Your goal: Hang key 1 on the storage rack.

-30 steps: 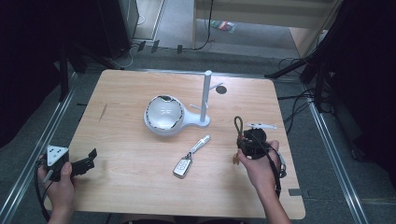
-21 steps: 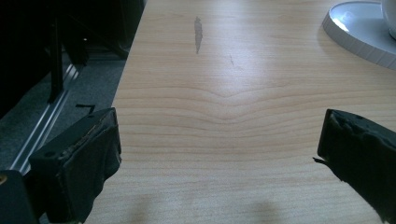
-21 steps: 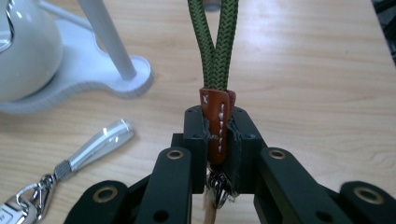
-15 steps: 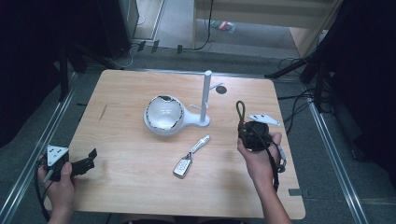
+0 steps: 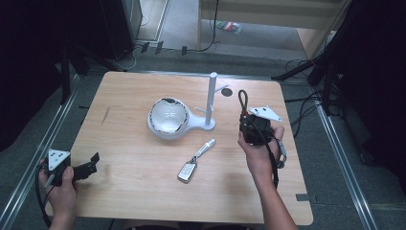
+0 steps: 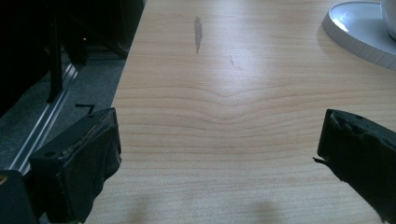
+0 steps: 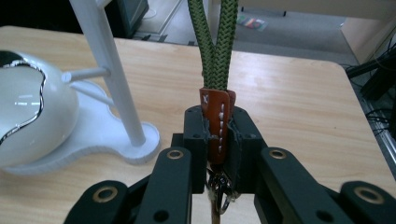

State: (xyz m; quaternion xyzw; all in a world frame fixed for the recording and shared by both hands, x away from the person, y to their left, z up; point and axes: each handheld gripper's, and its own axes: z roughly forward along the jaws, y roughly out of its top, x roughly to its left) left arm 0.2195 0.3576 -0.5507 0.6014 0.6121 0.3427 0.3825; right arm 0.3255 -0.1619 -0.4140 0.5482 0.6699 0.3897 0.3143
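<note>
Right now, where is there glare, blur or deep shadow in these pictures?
High view: glare on the bowl; the surroundings beyond the table are nearly black. Left gripper view: the near jaws are soft; a bright sheen lies on the wood. Right gripper view: the lanyard held by the right gripper is sharp, and reflections streak the bowl.

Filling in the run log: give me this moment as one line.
right gripper: shut on green lanyard, lifted near white stand | left gripper: open, idle | key fob: on table
</note>
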